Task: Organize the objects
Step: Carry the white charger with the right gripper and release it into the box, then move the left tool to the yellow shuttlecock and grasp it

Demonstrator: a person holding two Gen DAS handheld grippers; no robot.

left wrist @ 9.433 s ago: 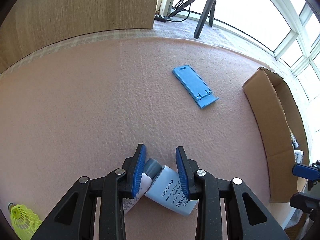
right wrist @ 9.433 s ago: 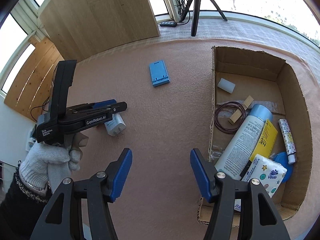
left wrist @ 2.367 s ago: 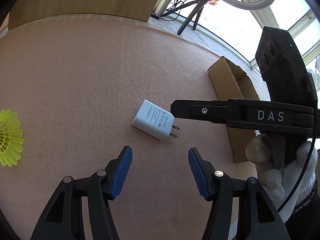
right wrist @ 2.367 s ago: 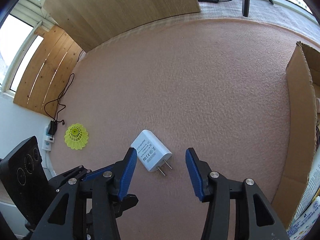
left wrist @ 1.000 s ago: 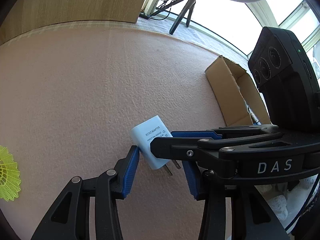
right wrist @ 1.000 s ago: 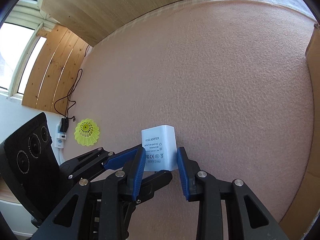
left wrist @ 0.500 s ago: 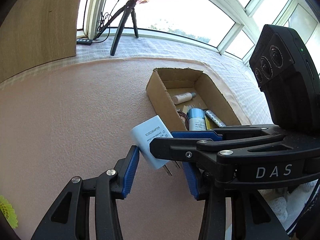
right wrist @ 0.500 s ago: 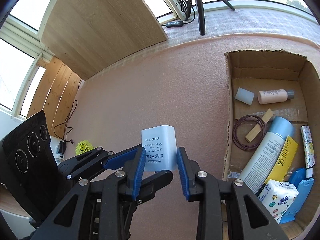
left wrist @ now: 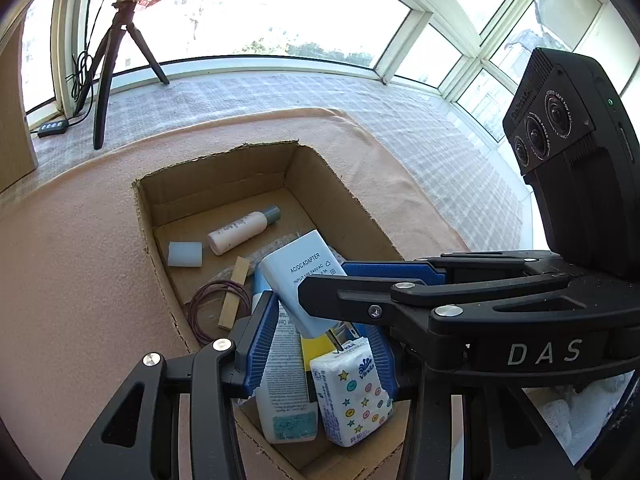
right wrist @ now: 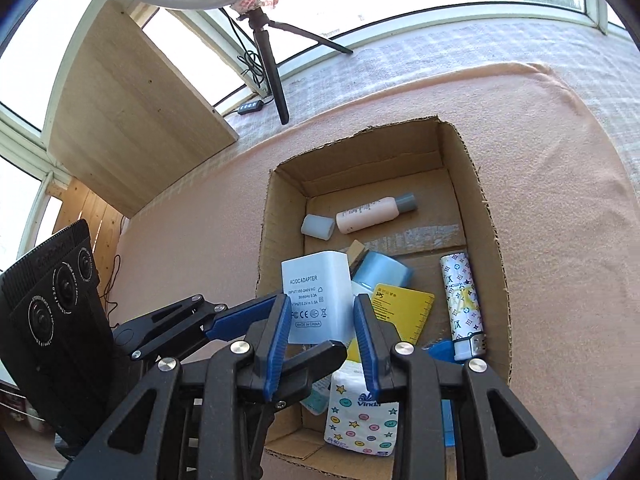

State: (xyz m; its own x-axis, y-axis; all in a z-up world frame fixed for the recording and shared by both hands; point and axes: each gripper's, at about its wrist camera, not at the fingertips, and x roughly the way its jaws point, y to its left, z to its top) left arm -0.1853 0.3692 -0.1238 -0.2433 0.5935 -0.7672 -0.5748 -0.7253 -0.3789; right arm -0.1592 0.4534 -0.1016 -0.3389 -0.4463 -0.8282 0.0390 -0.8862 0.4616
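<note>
Adapter (right wrist: 316,296) now above the box (right wrist: 486,216), between both tongs' pads.

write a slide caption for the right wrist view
Both grippers carry a white adapter over an open cardboard box of toiletries.

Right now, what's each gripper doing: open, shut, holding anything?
Left gripper: shut on the white adapter, gripped together with the right.
Right gripper: shut on the same white adapter, above the cardboard box.

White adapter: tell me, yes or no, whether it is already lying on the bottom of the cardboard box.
No: the white adapter is held in the air between the right gripper pads, above the cardboard box.
</note>
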